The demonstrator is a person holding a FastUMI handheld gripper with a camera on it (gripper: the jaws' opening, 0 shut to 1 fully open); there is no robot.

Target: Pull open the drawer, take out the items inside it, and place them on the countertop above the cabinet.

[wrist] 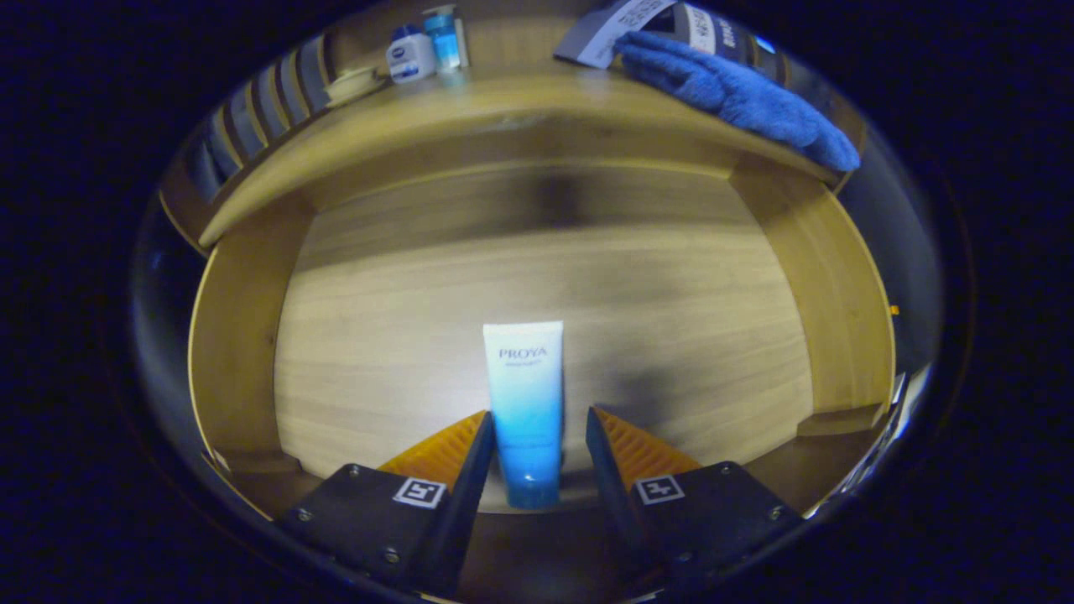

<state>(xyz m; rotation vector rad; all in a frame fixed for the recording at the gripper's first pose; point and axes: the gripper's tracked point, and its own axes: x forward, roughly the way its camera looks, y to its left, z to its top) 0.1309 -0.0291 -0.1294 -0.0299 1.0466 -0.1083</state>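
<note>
Gripper view: gripper (537, 428) fingers apart astride tube (525, 403) in drawer (243, 335); blue towel (738, 92), jars (413, 52) on countertop (503, 109).

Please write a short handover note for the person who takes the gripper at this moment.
Gripper: open, one finger on each side of the tube, not yet pressing it.
Drawer: pulled open; the tube lies on its floor.
Countertop: holds a blue towel, two small bottles and a dish.
Left: close on the tube, lift it, place it on the countertop.
</note>
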